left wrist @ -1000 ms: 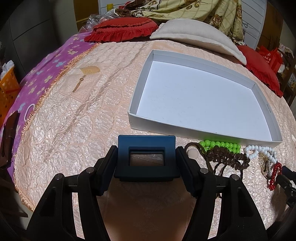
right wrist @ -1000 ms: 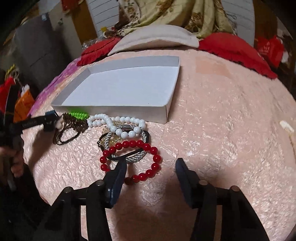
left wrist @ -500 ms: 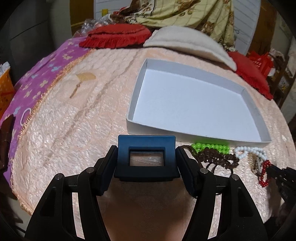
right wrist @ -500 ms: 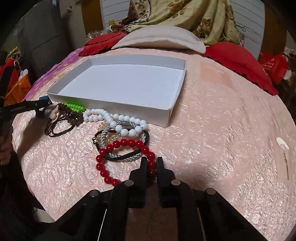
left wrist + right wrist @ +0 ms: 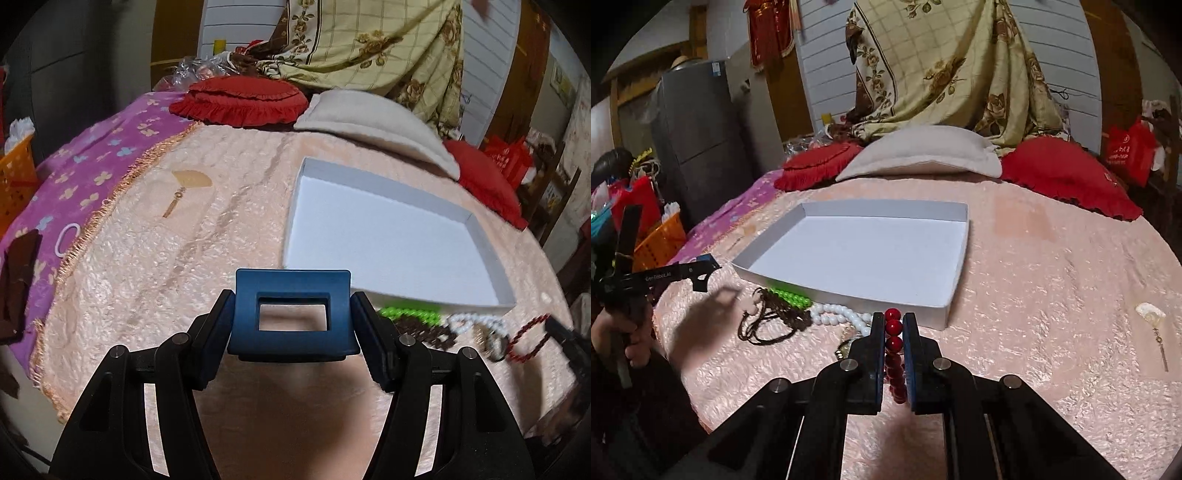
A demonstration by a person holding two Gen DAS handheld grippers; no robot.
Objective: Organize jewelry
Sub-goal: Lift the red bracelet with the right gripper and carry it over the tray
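Left tongs (image 5: pixel 293 321) clamped on a blue rectangular clip (image 5: pixel 291 314) with an open window at its centre, held above the peach bedspread (image 5: pixel 166 258). White shallow box (image 5: pixel 491 258) lies beyond, nothing visible inside. Along its near wall: green beads (image 5: pixel 410 314), brown beads (image 5: pixel 424 330), white beads (image 5: pixel 465 321); a red bead bracelet (image 5: pixel 528 339) hangs from the right tongs (image 5: pixel 554 326) at frame edge.

Bedding and clutter lying around the peach bedspread (image 5: pixel 155 280)

Two red cushions (image 5: pixel 818 168) and a beige pillow (image 5: pixel 919 157) are resting at its far edge, a floral sheet (image 5: pixel 945 74) is hanging behind, and an orange basket (image 5: pixel 659 240) is sitting beside the purple blanket (image 5: pixel 70 184).
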